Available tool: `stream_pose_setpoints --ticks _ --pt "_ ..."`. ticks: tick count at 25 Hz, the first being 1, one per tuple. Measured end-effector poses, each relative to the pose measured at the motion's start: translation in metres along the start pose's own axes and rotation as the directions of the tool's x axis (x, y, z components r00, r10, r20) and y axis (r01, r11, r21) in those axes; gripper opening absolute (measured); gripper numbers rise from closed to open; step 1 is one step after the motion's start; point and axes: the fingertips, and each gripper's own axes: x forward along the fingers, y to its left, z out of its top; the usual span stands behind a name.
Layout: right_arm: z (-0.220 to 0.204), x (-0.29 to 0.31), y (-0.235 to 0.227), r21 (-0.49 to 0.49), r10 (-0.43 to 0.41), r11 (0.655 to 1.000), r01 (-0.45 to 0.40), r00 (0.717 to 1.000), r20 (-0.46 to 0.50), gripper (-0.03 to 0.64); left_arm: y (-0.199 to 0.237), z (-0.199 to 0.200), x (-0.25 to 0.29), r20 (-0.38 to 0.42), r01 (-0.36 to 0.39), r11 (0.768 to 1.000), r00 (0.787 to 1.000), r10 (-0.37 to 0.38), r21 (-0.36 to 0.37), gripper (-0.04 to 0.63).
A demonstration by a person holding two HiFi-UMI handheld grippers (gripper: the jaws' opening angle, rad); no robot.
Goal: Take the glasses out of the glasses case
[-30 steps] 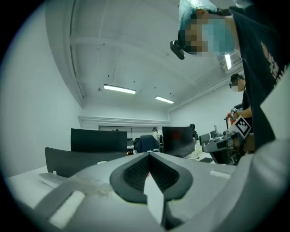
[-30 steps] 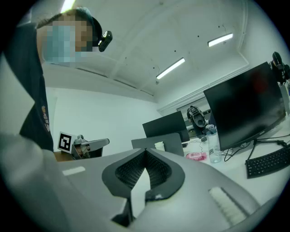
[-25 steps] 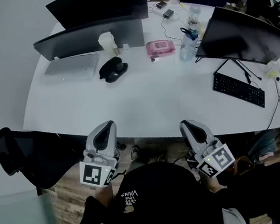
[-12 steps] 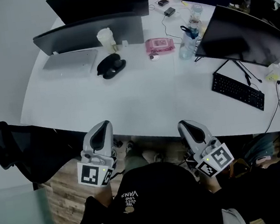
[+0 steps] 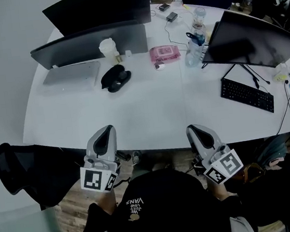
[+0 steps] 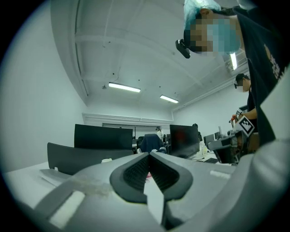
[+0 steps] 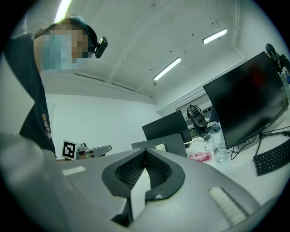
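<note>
Open-plan office, seen from a shared work bench.

A broad white bench (image 5: 150, 112) carries several dark flat monitors (image 5: 251, 39), a black keyboard (image 5: 247, 93), a flat silver laptop (image 5: 72, 74) and a clear plastic water bottle (image 5: 194, 53). A black mesh office chair (image 5: 22, 164) stands at its near edge, over a wood-patterned floor (image 5: 67, 206). The gripper views show plain white walls, long fluorescent ceiling strips (image 6: 124, 87) and more monitors lined up further back.

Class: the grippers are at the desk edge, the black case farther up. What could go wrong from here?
1. Left gripper and right gripper are both shut; reaching so, they might shove the glasses case instead of gripping it.
2. The cup stands close behind the case and could be tipped.
</note>
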Motion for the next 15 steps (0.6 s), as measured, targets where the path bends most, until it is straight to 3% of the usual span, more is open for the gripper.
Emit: stream_pose_setpoints --ticks 15 --pt "-0.009 0.083 0.036 -0.001 -0.155 0.988 0.155 0.988 0.015 0.002 0.105 -0.005 0.034 -0.02 0.169 0.986 0.985 -0.169 -0.011 0.002"
